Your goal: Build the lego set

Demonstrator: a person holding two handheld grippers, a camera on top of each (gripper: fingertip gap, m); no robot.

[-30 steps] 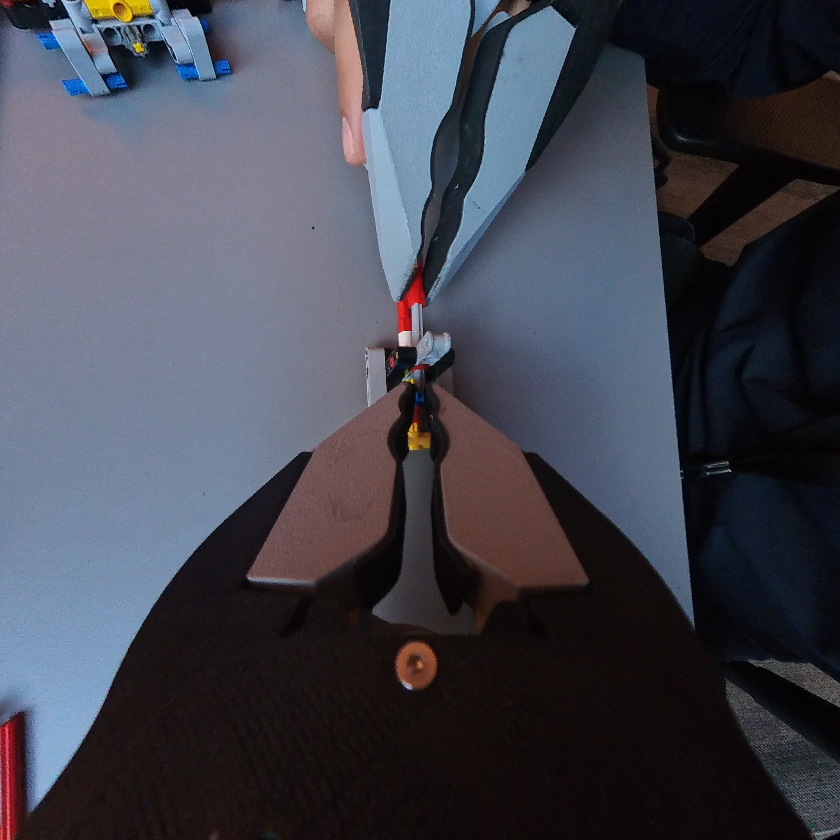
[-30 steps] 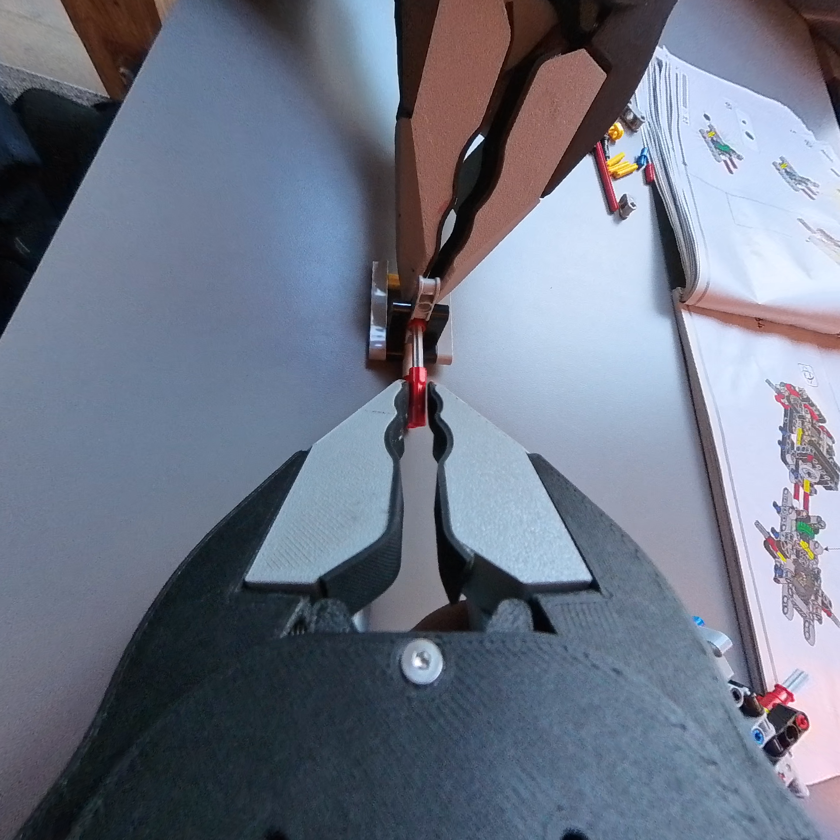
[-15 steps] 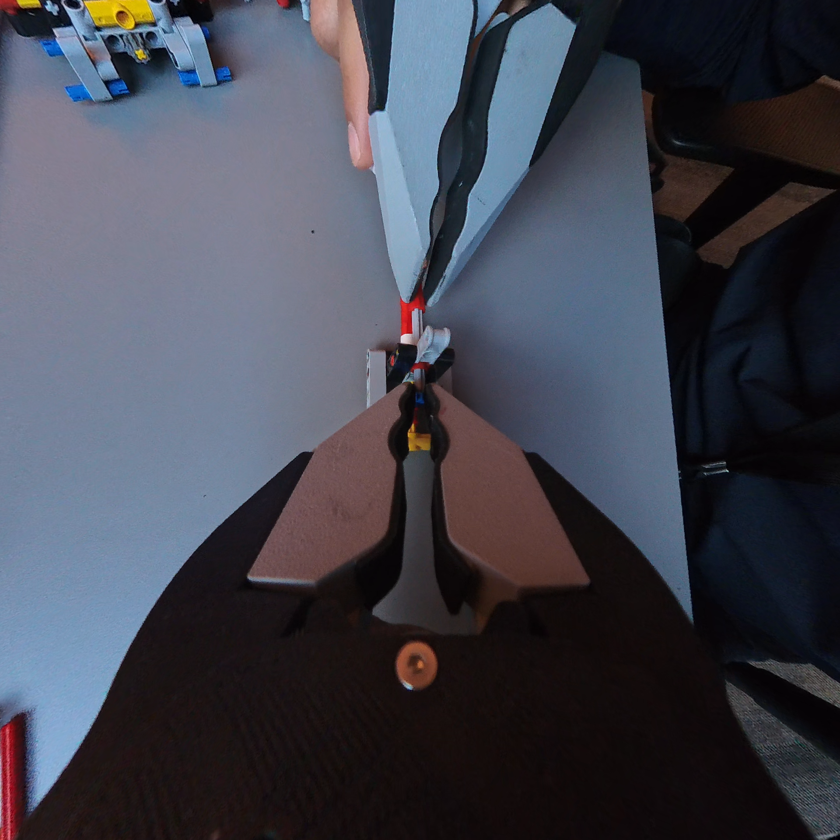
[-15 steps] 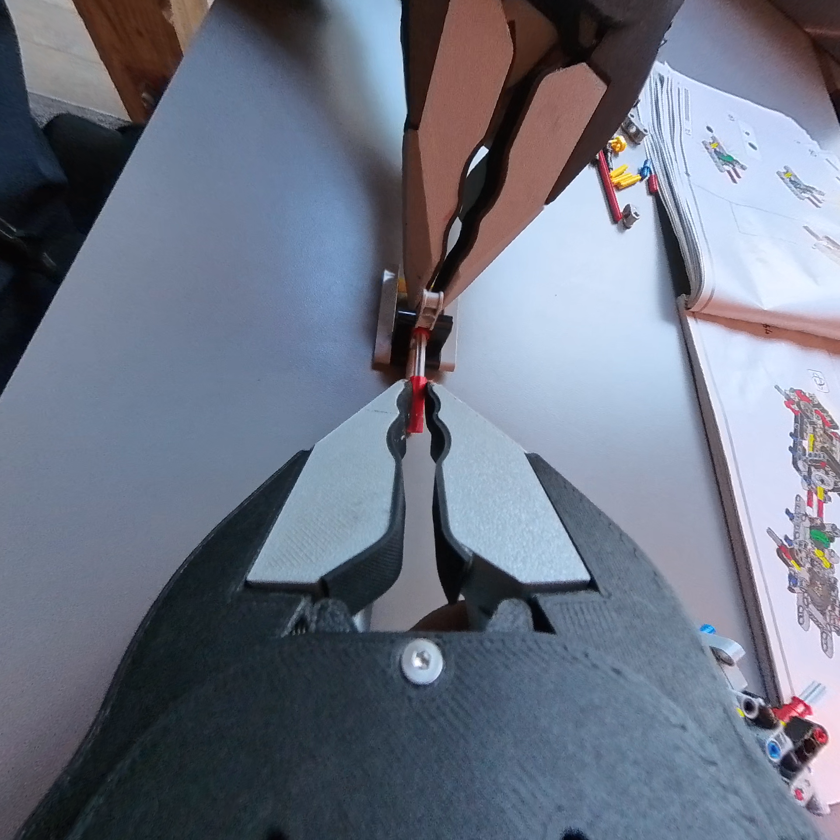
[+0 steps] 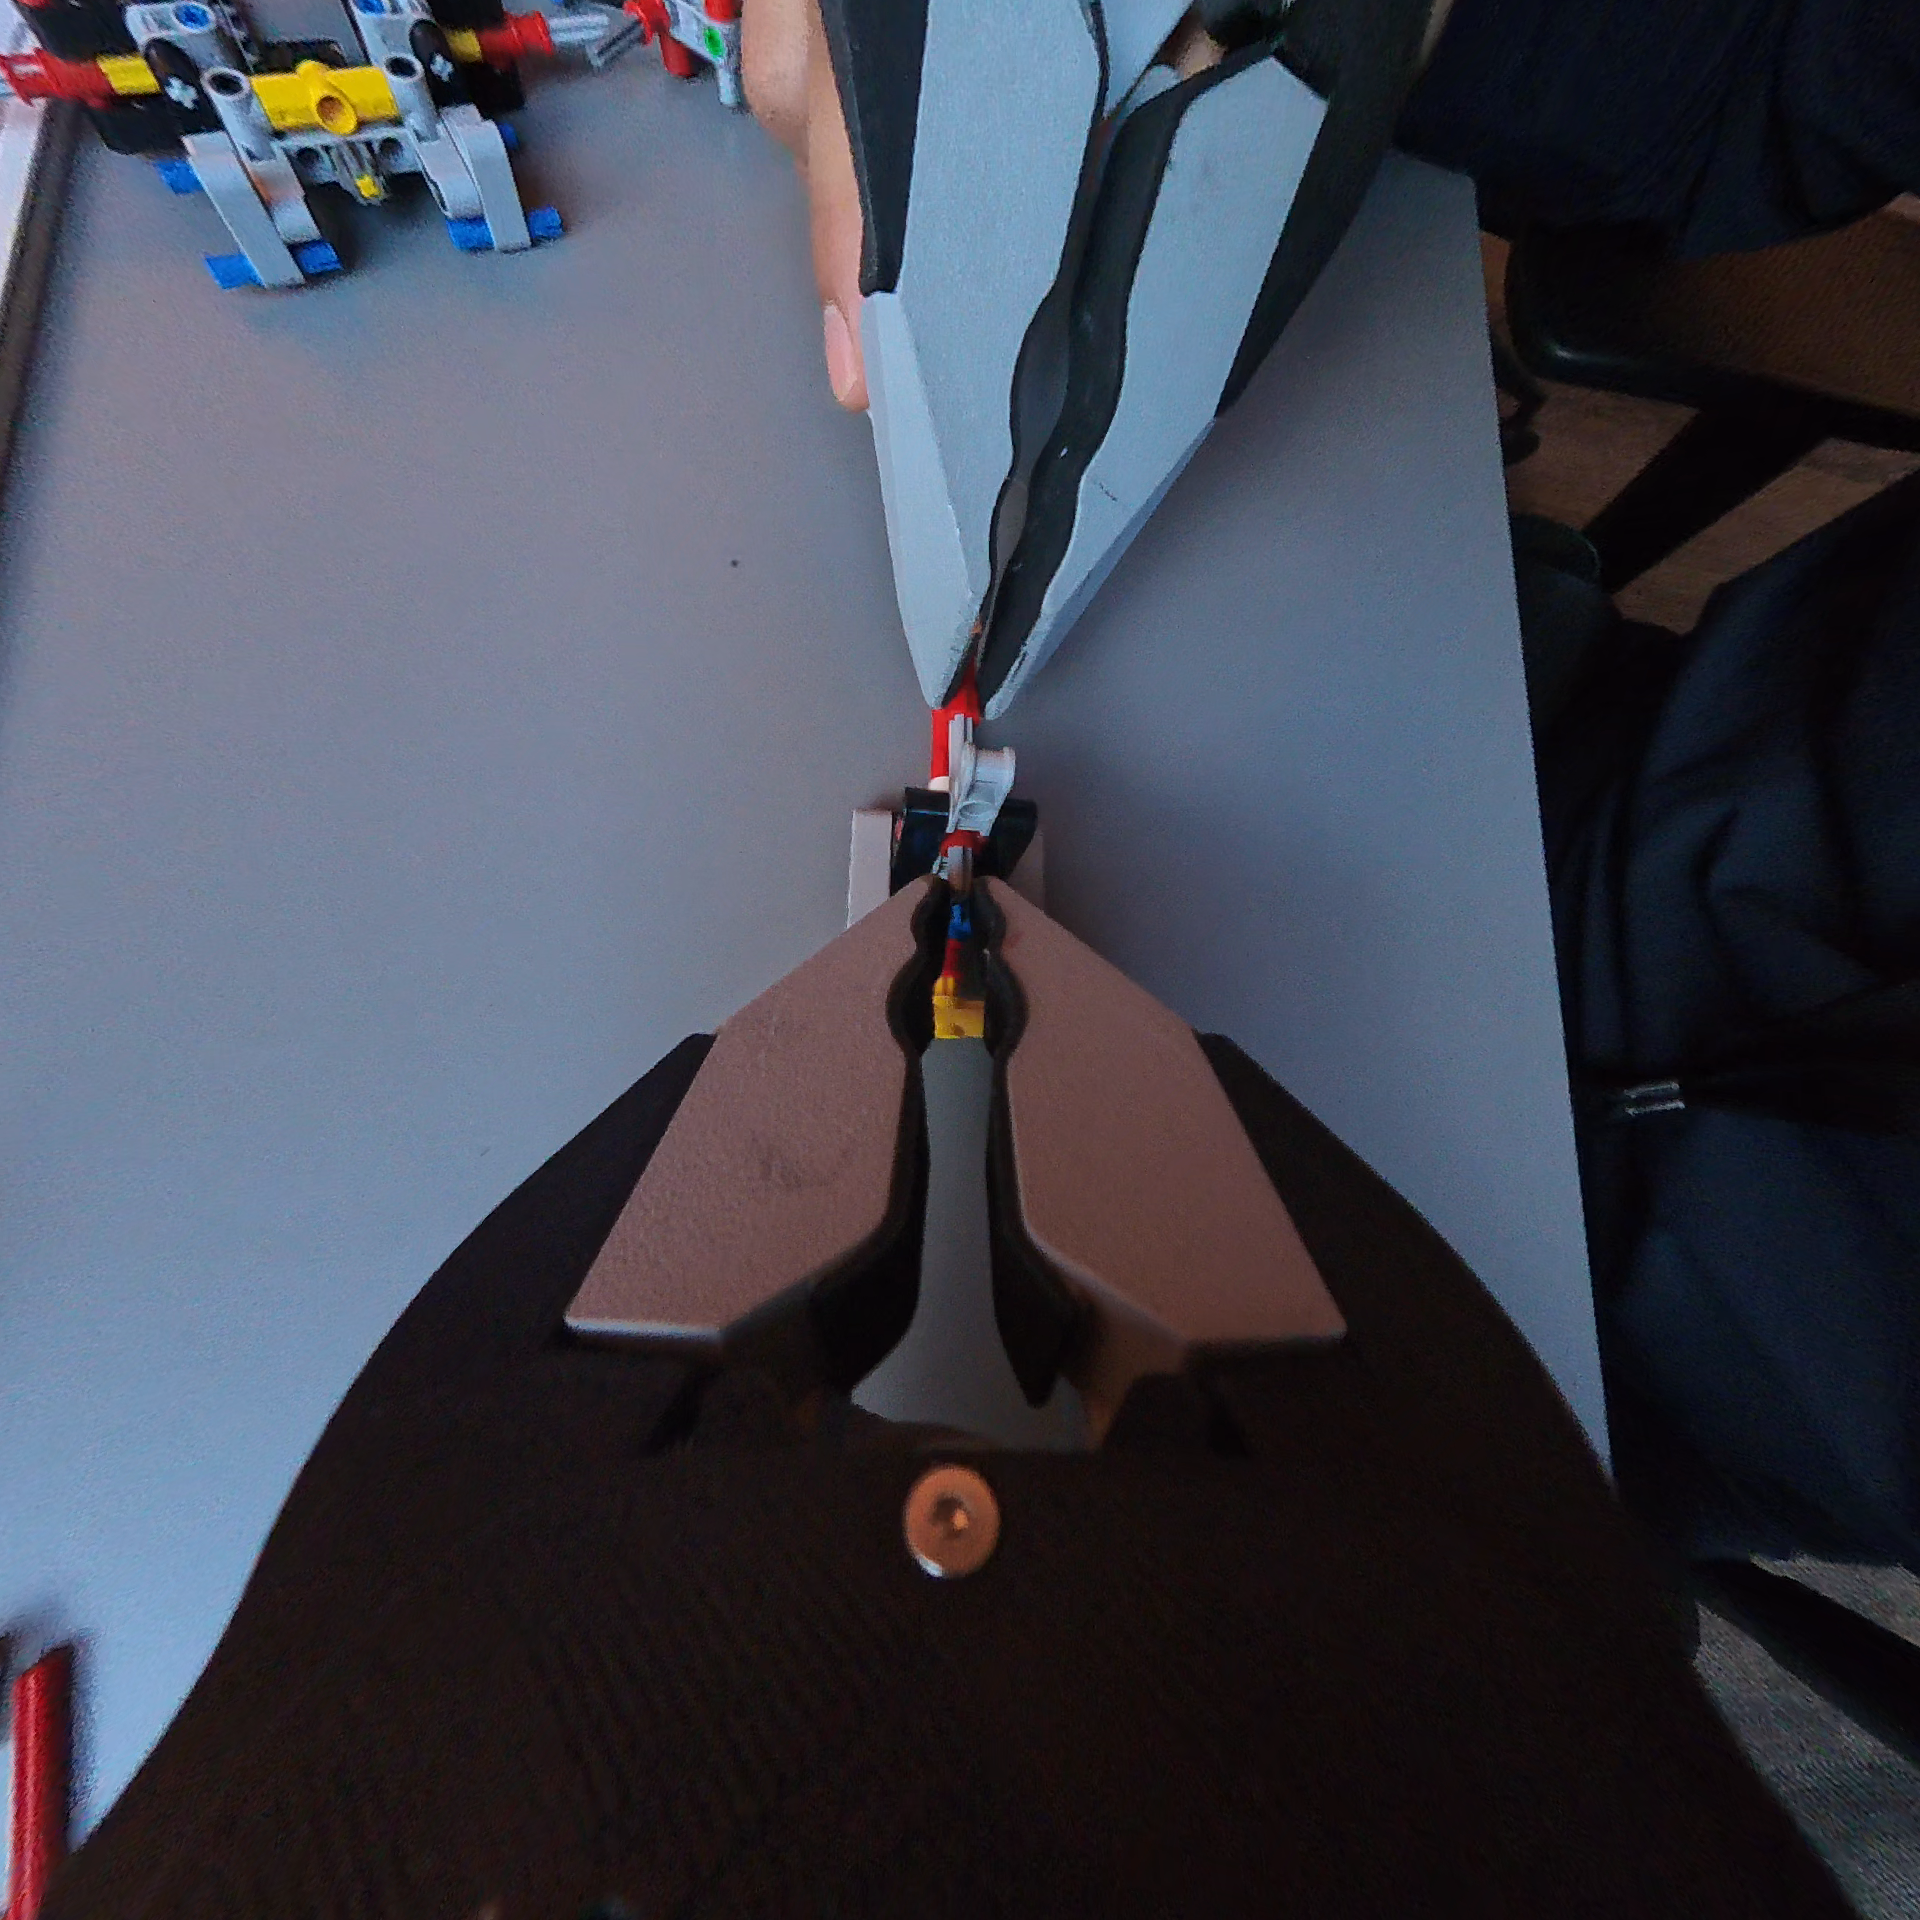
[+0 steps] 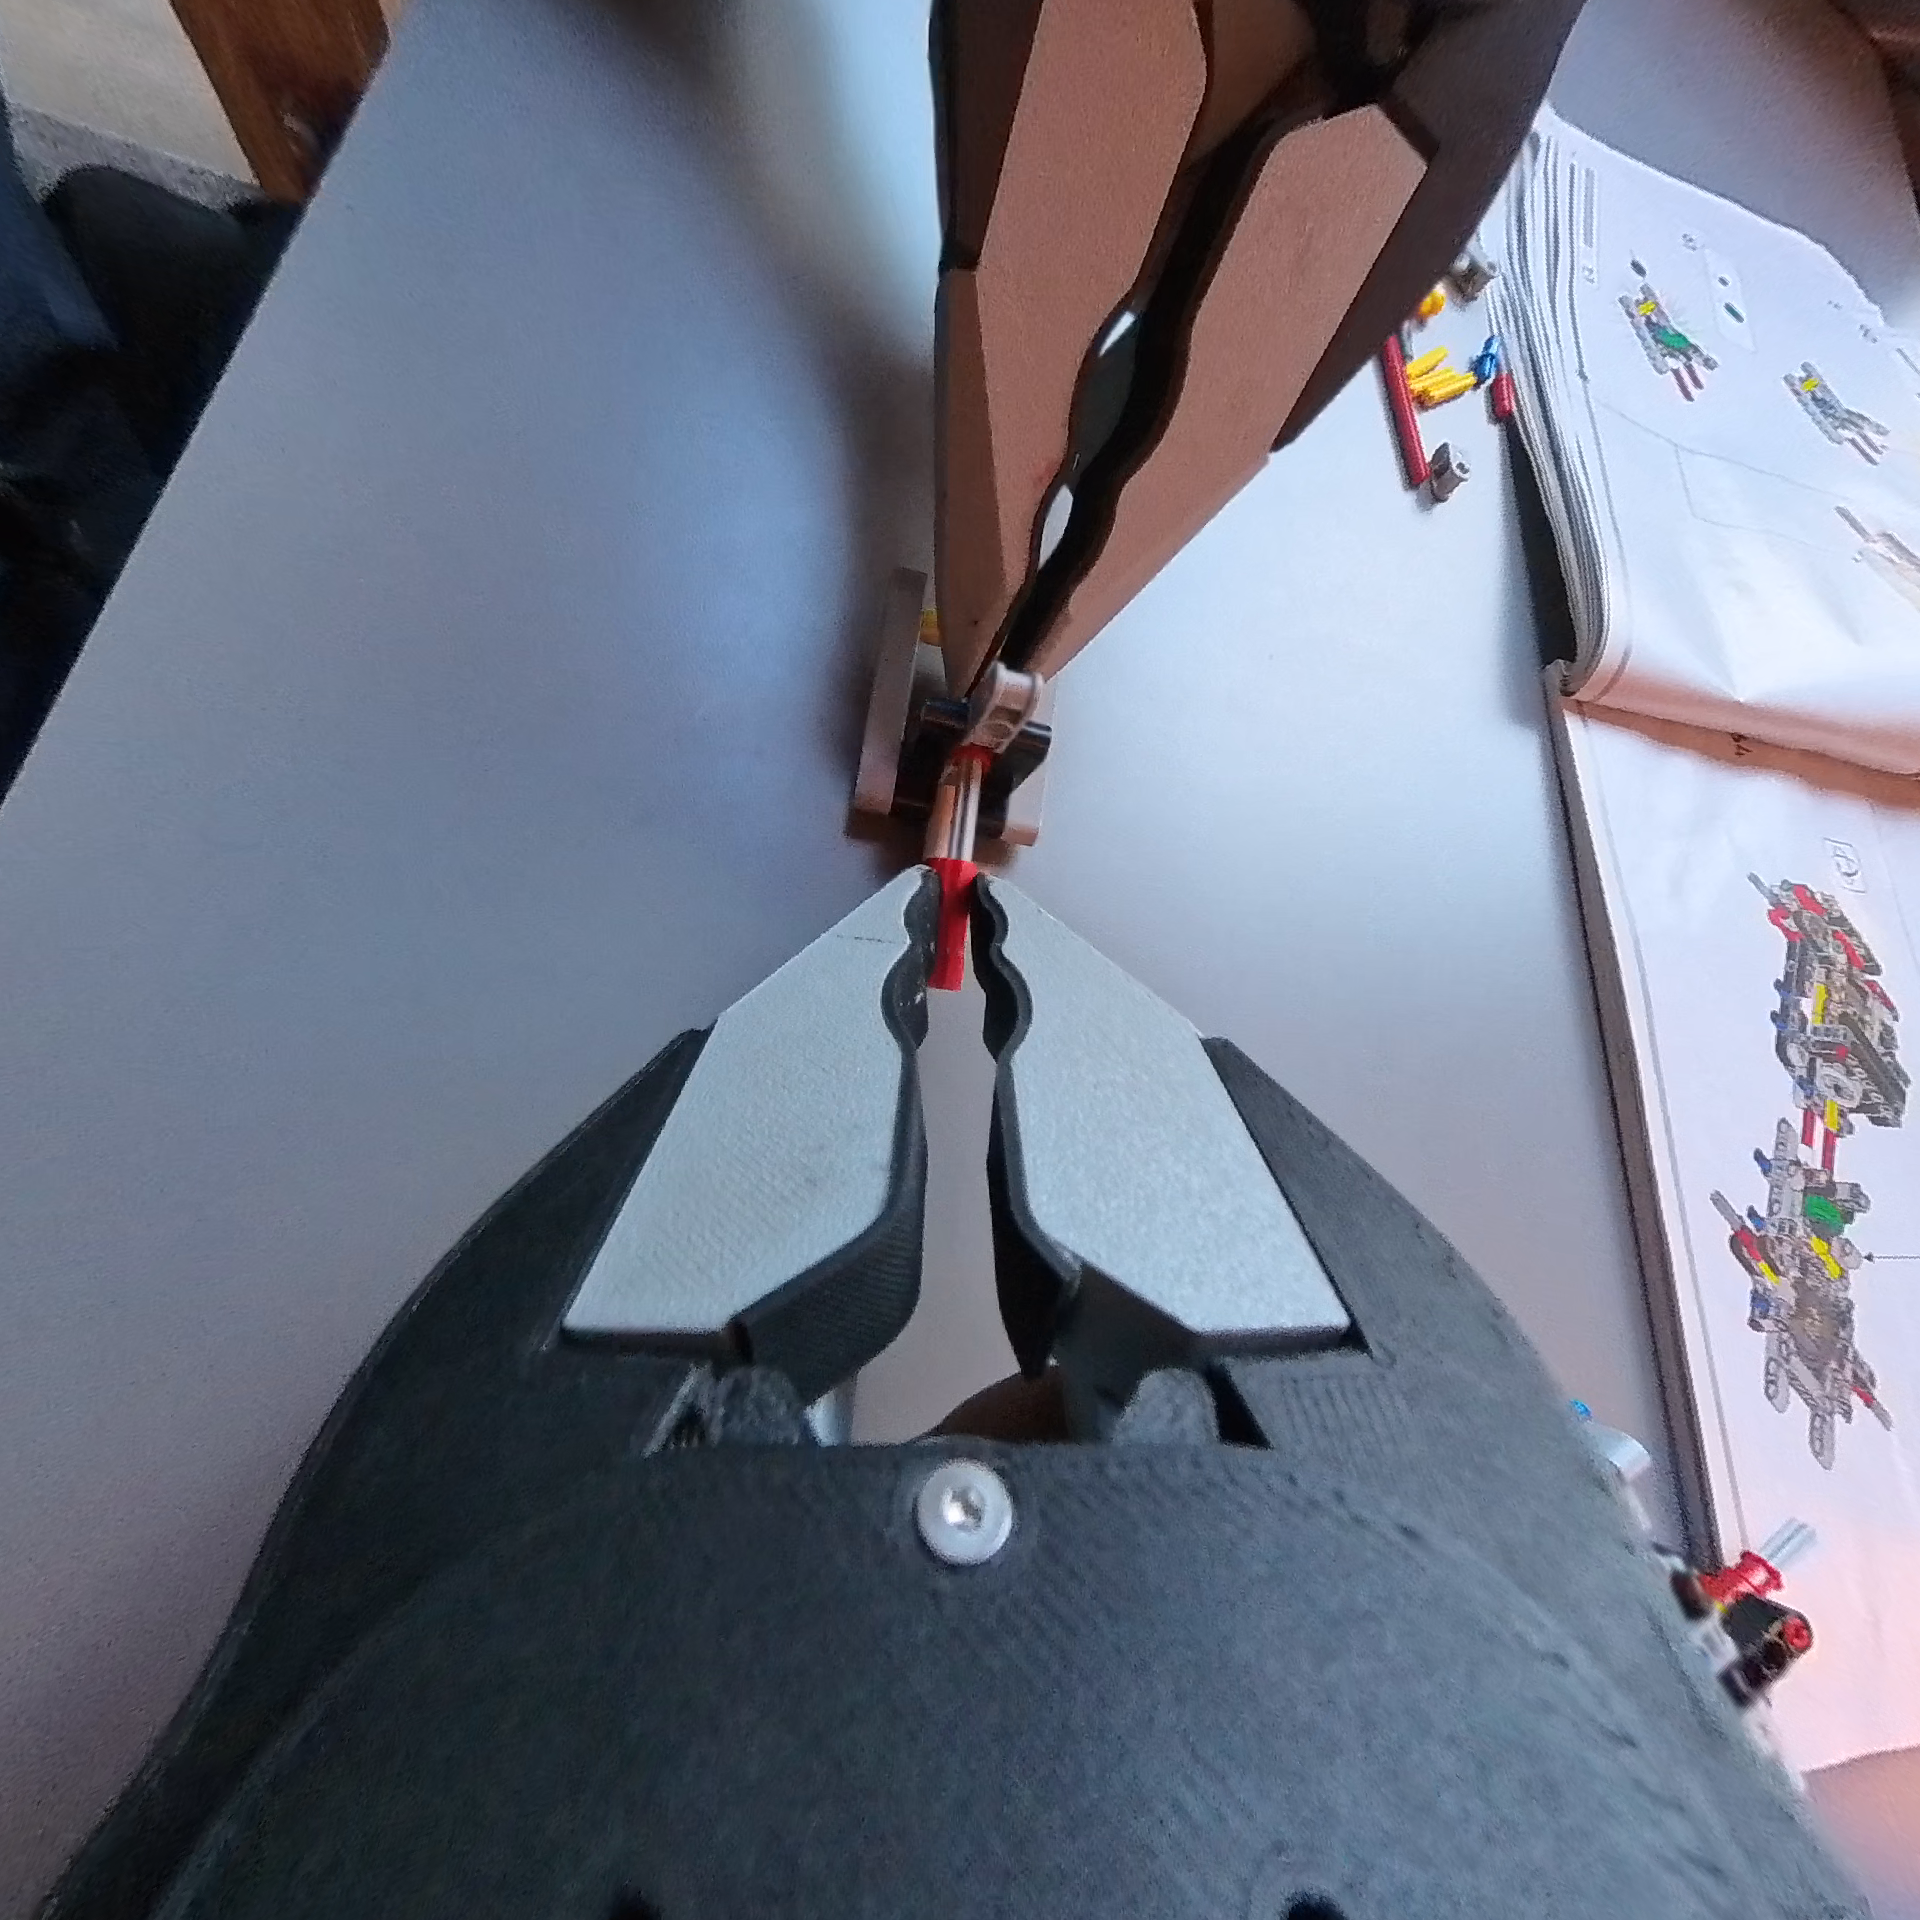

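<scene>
So both jaws are clenched on one small brick assembly (image 5: 971, 831), its rod (image 6: 958, 805) running straight between them: left gripper (image 5: 956, 935) on the coloured end, right gripper (image 6: 948, 925) on the red tip.

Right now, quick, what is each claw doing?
Left claw: shut on a small brick assembly.
Right claw: shut on the red end of a thin rod.

A hobby or office desk: a grey table (image 6: 520, 623) bearing an open building-brick instruction booklet (image 6: 1714, 468), loose bricks (image 6: 1439, 379), office chair (image 5: 1714, 416) at right.
</scene>
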